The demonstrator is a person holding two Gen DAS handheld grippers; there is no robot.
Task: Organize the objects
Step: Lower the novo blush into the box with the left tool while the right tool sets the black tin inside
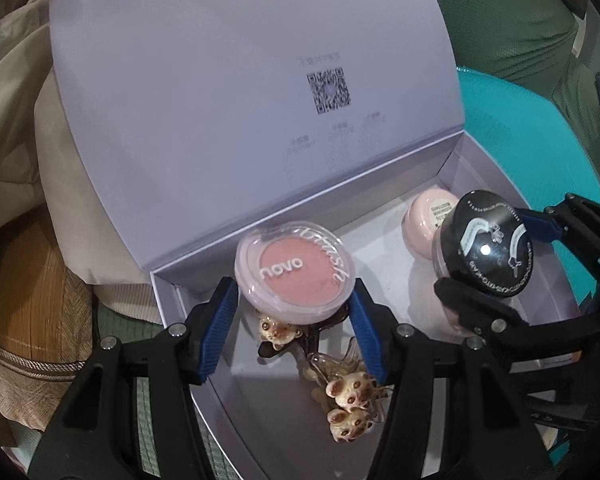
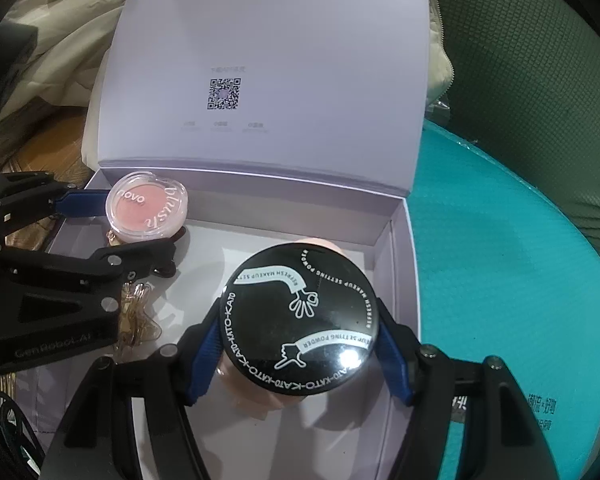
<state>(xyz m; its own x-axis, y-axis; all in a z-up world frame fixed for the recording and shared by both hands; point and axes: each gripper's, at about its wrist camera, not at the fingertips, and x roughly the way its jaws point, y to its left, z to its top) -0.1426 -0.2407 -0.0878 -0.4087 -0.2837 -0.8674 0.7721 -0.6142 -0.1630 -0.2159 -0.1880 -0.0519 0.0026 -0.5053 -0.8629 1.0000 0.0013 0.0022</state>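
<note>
1. Two tongs are in view, one per hand. Nearest in the right wrist view, the right tongs [image 2: 300, 354] are clenched on one black-lidded setting powder jar [image 2: 298, 318], held above the right half of the box [image 2: 400, 248].
2. Left tongs [image 1: 296, 312] grip one pink blush compact [image 1: 294, 268] between the blue pads [image 1: 222, 320], above the box's left half near its back wall.
3. Below the compact, on the box floor, lie hair clips [image 1: 350, 400] with small animal-face charms; I count three charm clusters, though the clips themselves overlap too much to count.
4. One pale pink round jar [image 1: 428, 220] sits in the box's back right corner, just behind the held powder jar.
5. One box lid [image 1: 240, 100] stands open behind, bearing one QR code [image 1: 329, 91].
6. One teal mat [image 2: 500, 260] lies along the box's right edge.
</note>
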